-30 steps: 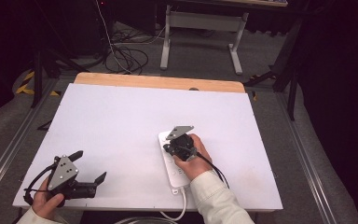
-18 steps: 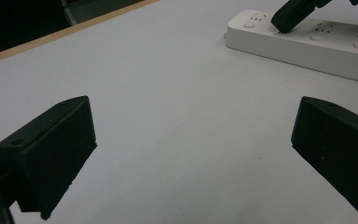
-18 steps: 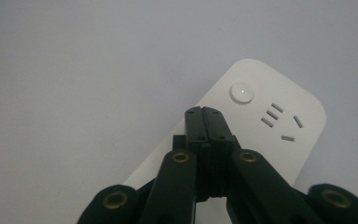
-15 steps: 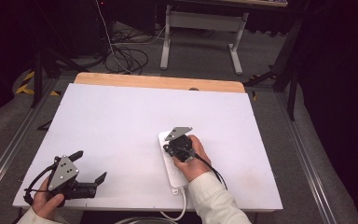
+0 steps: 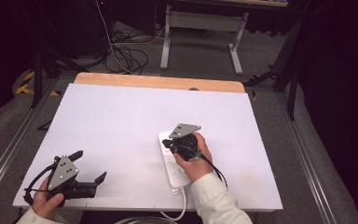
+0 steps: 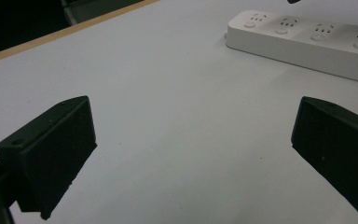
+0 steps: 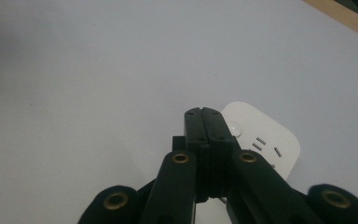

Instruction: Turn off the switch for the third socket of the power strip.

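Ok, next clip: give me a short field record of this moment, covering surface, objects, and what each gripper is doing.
surface: white table top with a wooden far edge
object: white power strip, lying flat, cord running off the near edge
left gripper: open, near the table's front left corner, holding nothing
right gripper: shut, nothing between its jaws, over the far end of the power strip
right hand: above the power strip

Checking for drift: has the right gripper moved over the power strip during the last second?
No. The right gripper sits at the same far end of the power strip.
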Available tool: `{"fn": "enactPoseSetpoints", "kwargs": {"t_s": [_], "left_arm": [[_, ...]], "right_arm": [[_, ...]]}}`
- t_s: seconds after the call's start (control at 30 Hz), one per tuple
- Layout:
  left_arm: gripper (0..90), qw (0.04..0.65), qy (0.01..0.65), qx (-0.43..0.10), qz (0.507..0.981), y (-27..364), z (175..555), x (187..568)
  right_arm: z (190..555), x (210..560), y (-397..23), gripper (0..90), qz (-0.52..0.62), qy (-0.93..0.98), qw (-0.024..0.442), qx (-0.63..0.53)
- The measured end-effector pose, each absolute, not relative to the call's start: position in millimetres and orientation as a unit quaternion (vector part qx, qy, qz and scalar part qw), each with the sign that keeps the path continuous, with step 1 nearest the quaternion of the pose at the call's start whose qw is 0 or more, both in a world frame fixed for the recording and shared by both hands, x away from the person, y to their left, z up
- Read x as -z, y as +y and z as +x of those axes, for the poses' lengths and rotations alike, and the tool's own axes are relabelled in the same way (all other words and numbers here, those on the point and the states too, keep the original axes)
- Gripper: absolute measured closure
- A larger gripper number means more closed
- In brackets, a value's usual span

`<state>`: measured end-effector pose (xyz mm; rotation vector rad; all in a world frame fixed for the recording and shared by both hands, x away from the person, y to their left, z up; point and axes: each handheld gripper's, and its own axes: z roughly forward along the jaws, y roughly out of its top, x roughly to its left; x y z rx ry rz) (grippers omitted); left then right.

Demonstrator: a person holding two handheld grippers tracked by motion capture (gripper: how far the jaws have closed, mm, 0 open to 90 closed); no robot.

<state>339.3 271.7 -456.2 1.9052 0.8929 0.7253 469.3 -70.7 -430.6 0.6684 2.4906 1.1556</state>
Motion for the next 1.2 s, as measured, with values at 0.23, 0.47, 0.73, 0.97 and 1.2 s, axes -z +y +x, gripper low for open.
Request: {"fn": "enactPoseSetpoints", "kwargs": {"t_s": [0.23,0.47,0.73,0.97,1.2], "left_arm": [[0.1,0.441,0.361,-0.293,0.767,271,340,456],[0.1,0.441,0.362,-0.292,0.767,272,339,456],[0.1,0.441,0.363,-0.293,0.767,272,339,456],[0.1,0.44,0.365,-0.297,0.765,272,339,456],[0.1,0.438,0.367,-0.297,0.765,272,340,456]], "right_arm": [[465,425,-72,90.0,0.228,0.866,0.163,-0.414],[459,413,-74,90.0,0.219,0.861,0.169,-0.427],[458,413,-73,69.0,0.212,0.863,0.17,-0.425],[449,403,-80,45.8,0.212,0.857,0.178,-0.434],[438,390,-97,37.7,0.223,0.848,0.184,-0.443]]}}
